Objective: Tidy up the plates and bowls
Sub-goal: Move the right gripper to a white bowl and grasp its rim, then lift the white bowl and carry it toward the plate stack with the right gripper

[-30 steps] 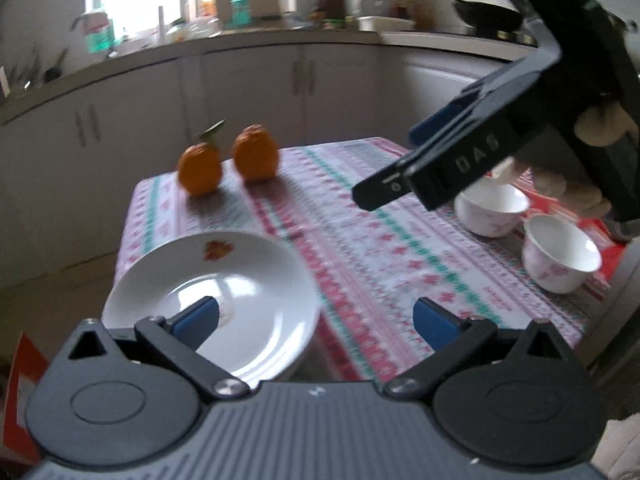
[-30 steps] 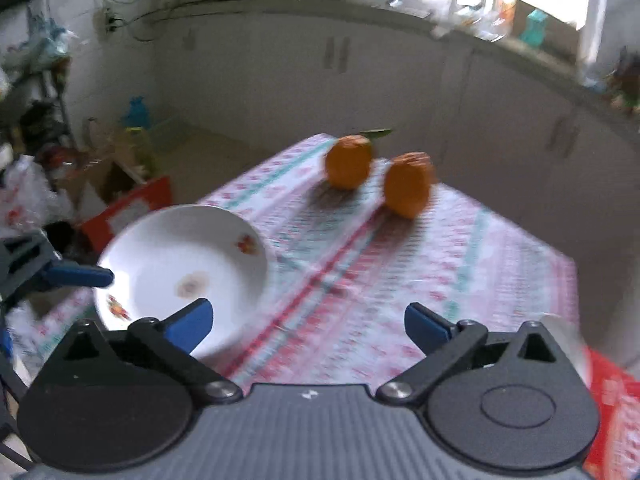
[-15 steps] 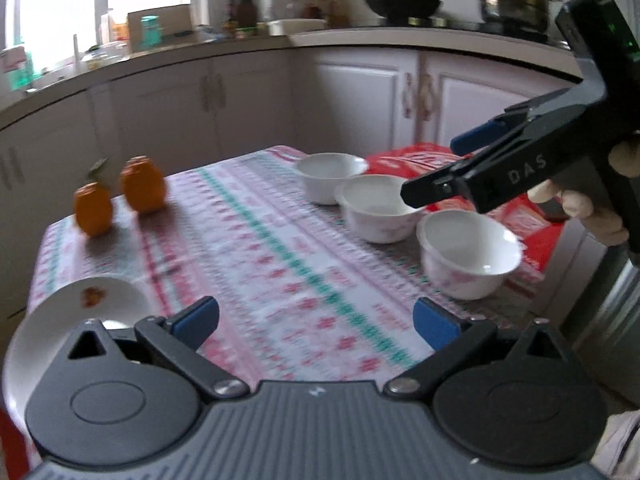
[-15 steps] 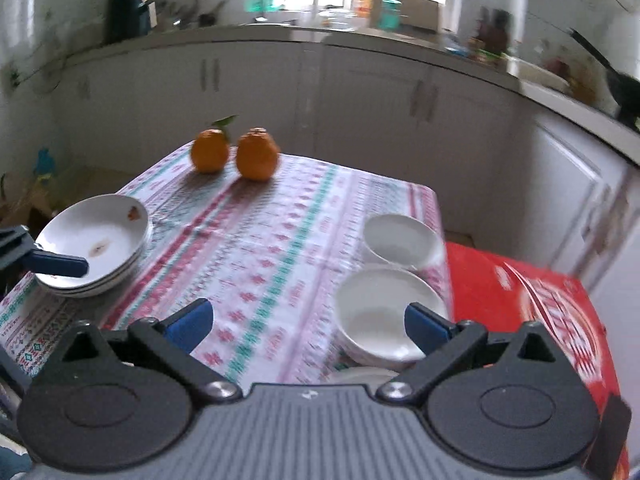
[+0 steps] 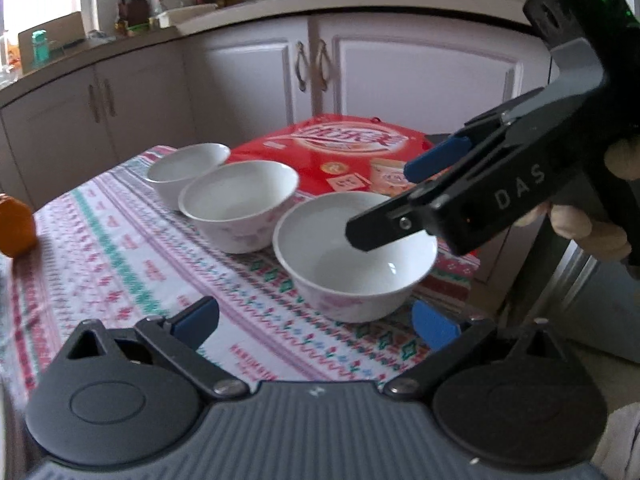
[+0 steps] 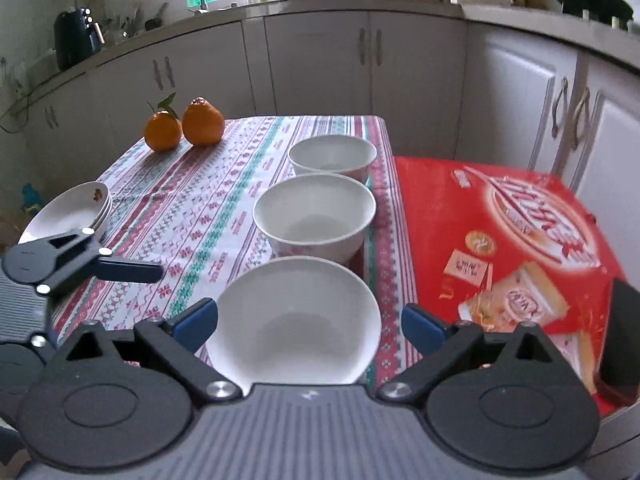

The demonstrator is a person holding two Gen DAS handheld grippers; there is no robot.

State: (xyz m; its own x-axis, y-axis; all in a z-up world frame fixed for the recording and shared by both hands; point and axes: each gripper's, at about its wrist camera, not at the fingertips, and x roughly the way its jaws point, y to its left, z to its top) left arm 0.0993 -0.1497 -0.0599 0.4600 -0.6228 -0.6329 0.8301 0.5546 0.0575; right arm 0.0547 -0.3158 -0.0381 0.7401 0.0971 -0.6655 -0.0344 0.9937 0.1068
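Three white bowls stand in a row along the table's right side: the nearest bowl, the middle bowl and the far bowl. My right gripper straddles the nearest bowl. Its jaws are closing, with a gap still showing between each pad and the rim. In the left wrist view, the right gripper hangs over that nearest bowl, which sits just ahead of my open, empty left gripper. A stack of white plates sits at the table's left edge.
Two oranges rest at the far left of the patterned tablecloth. A red carton butts against the table's right edge beside the bowls. White kitchen cabinets stand behind. A finger of the left gripper hovers near the plates.
Both views have swung from the plates and oranges to the row of bowls. The right gripper has come down around the nearest bowl, and its jaws have narrowed a little.
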